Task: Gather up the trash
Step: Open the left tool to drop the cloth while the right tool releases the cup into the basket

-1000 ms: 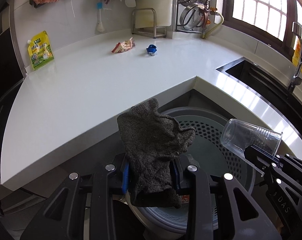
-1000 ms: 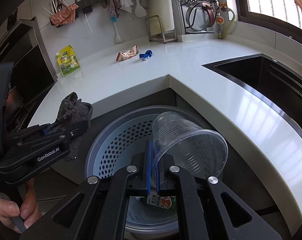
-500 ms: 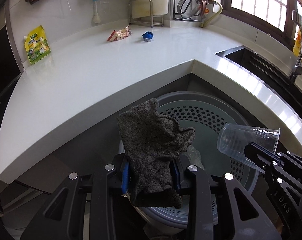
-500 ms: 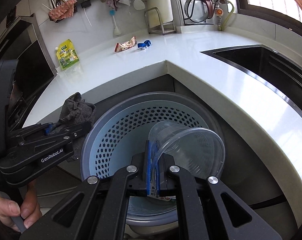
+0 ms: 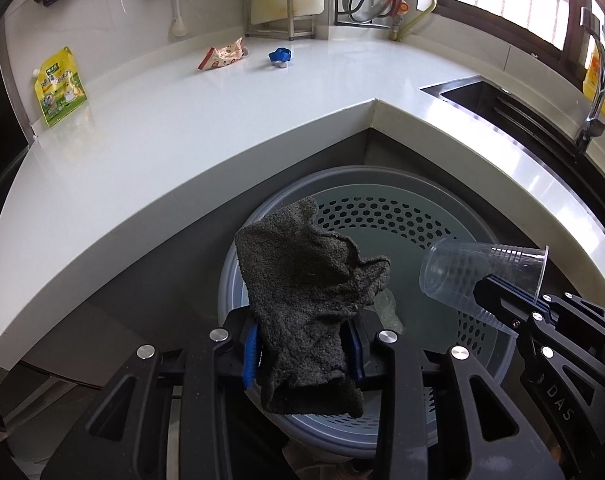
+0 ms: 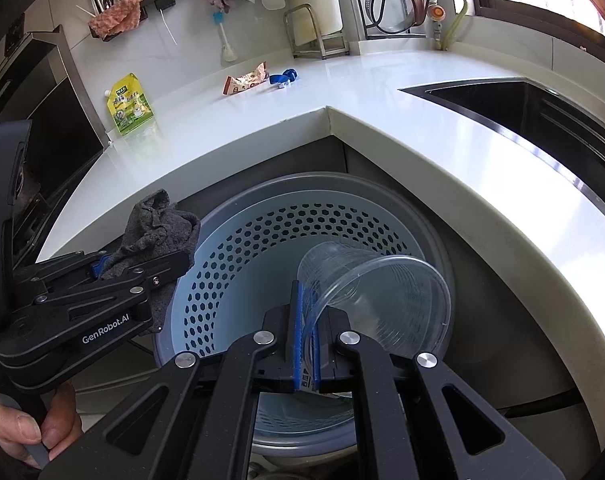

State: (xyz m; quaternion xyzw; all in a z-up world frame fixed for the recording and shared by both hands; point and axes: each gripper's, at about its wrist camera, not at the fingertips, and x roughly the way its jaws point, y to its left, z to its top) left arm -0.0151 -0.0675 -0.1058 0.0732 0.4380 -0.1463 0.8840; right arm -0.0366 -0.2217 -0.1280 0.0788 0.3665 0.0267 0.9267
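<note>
My left gripper is shut on a dark grey rag and holds it over the near rim of a round grey perforated bin. My right gripper is shut on the rim of a clear plastic cup, which lies on its side above the bin. The cup and rag also show in the opposite views. A snack wrapper and a small blue item lie on the white counter far back.
A yellow-green pouch leans on the back wall at the left. A sink and tap are at the right. A rack and hanging utensils line the back wall. Some trash lies in the bin bottom.
Both grippers have moved closer over the bin with the rag and cup still held. The bin fills more of both views.
</note>
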